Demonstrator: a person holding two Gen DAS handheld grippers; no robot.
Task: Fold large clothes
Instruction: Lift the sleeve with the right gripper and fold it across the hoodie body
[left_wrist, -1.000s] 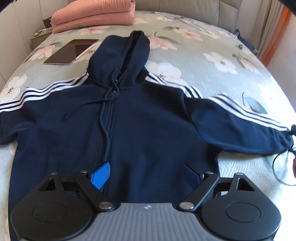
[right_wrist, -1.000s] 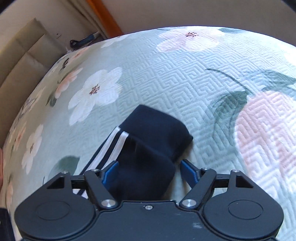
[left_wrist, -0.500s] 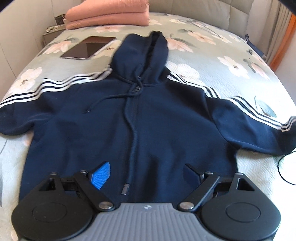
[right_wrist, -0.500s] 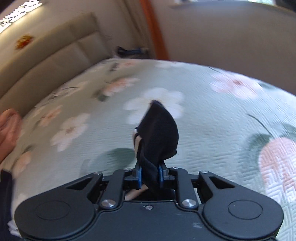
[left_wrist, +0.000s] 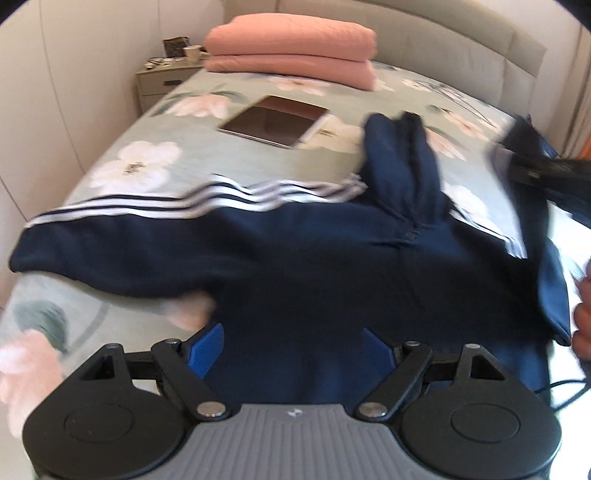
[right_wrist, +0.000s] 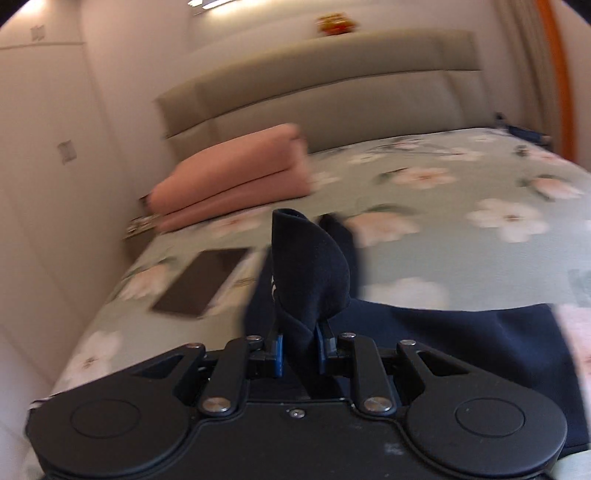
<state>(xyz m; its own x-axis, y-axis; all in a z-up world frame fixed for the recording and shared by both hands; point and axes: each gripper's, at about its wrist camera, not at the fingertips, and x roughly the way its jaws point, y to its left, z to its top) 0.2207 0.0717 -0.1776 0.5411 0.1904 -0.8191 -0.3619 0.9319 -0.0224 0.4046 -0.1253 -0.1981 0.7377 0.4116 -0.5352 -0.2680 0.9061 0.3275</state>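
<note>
A navy hoodie (left_wrist: 314, 273) with white sleeve stripes lies spread on the flowered bed, hood (left_wrist: 402, 166) pointing to the headboard. My left gripper (left_wrist: 291, 350) is open, low over the hoodie's bottom hem, holding nothing. My right gripper (right_wrist: 298, 349) is shut on the cuff of the hoodie's sleeve (right_wrist: 308, 273), which stands up bunched between the fingers above the garment body (right_wrist: 461, 339). In the left wrist view the right gripper (left_wrist: 546, 170) shows at the far right, carrying that sleeve over the hoodie.
A tablet (left_wrist: 275, 120) lies on the bedspread (left_wrist: 147, 147) left of the hood. Folded pink blankets (left_wrist: 291, 50) sit by the headboard (right_wrist: 332, 92). A nightstand (left_wrist: 162, 79) stands at the bed's far left. A hand (left_wrist: 583, 317) and a cable (left_wrist: 565, 395) are at the right edge.
My right gripper closed on the sleeve cuff, lifted it off the bed and swung it left over the hoodie. My left gripper shifted left along the hem, still open.
</note>
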